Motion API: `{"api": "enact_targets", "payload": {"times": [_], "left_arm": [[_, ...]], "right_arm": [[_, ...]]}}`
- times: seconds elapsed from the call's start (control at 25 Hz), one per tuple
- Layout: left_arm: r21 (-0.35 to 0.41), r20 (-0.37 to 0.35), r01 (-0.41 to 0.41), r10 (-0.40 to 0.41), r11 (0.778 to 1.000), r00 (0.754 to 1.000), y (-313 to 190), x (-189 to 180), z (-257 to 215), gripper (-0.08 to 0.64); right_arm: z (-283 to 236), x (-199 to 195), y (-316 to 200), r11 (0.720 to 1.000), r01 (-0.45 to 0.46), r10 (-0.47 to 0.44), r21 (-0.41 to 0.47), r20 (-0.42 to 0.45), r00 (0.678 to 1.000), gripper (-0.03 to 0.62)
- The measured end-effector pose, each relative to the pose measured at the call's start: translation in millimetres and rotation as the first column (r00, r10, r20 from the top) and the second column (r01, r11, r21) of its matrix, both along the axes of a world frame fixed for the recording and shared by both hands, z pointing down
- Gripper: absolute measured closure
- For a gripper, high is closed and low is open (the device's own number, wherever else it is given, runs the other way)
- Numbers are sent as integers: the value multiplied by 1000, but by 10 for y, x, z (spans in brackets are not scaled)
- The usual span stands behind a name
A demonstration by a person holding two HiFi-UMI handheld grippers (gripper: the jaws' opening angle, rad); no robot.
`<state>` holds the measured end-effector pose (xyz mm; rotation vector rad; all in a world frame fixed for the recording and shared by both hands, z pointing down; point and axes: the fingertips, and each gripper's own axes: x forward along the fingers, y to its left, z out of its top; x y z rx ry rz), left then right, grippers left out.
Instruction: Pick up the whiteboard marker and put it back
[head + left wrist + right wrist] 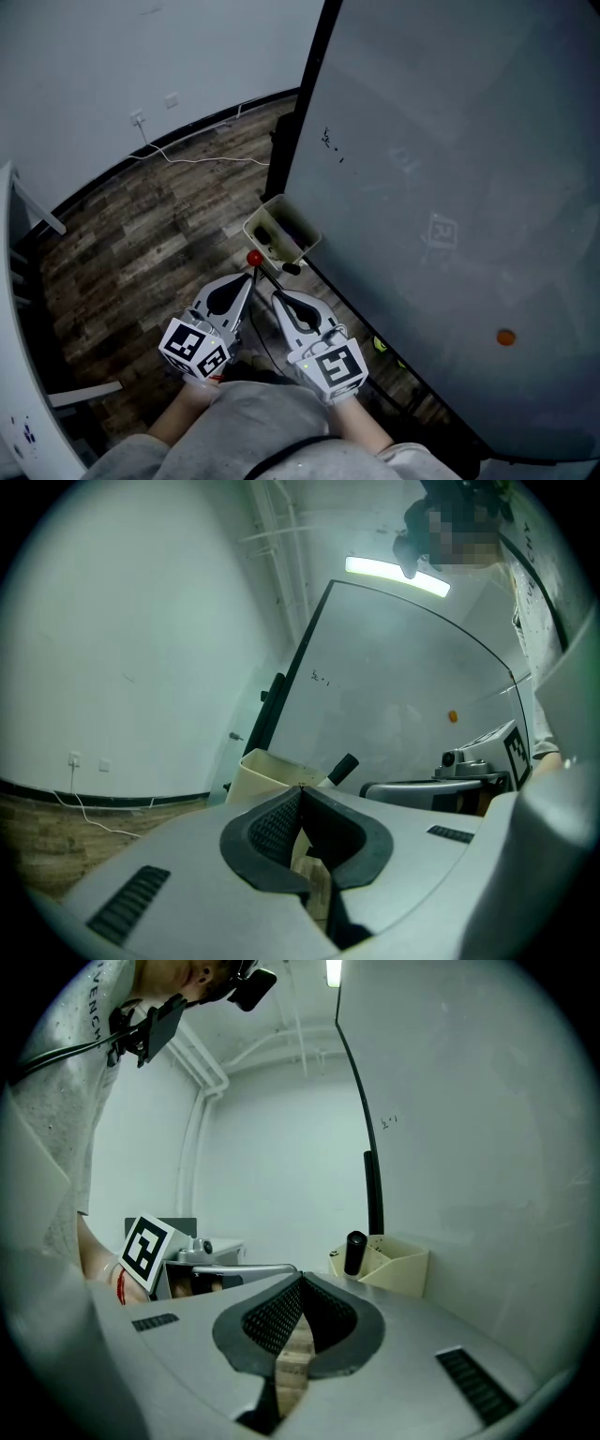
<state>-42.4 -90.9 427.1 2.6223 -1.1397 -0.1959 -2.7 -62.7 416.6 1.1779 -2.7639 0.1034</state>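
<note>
A cream marker holder (279,228) hangs at the lower left edge of the big whiteboard (450,187). A black marker (292,269) and a red cap (254,257) stick out at its near end. Both grippers are held side by side just short of the holder: the left gripper (247,278) and the right gripper (278,298), each shut with nothing between the jaws. In the left gripper view the holder (265,770) and black marker (342,767) show just past the shut tips (300,788). The right gripper view shows the black marker (355,1252) upright in the holder (396,1267), beyond the shut tips (301,1279).
An orange magnet (505,337) sticks to the whiteboard, which bears small dark marks (328,141). A white cable (211,159) runs over the wood floor (141,244) from a wall socket (138,119). White furniture (19,309) stands at the left. The whiteboard's black frame (305,103) rises behind the holder.
</note>
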Motion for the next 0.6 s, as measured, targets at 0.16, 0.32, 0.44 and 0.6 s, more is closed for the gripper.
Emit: {"api": "enact_targets", "payload": {"times": [0.16,0.32,0.44,0.6], "left_arm": [[7,-1,3,-3,1000,1000,9,-17,-22,545],[10,-4,3,-3,1000,1000,25,-30,-29,545],[13,-4,2,-2,1000,1000,30,-40,-40,545],[19,-8,2,-2,1000,1000,29,-53,-61,545]], "right_arm": [[-15,-29,15,1000,8,-8,3,-2,1000,574],[-45,-56,26,1000,18,-18,10,-6,1000,574],[-69,-83,28,1000,25,-25,19,-8,1000,574],[-113,-105,26,999,27,-27,30,-3,1000,574]]}}
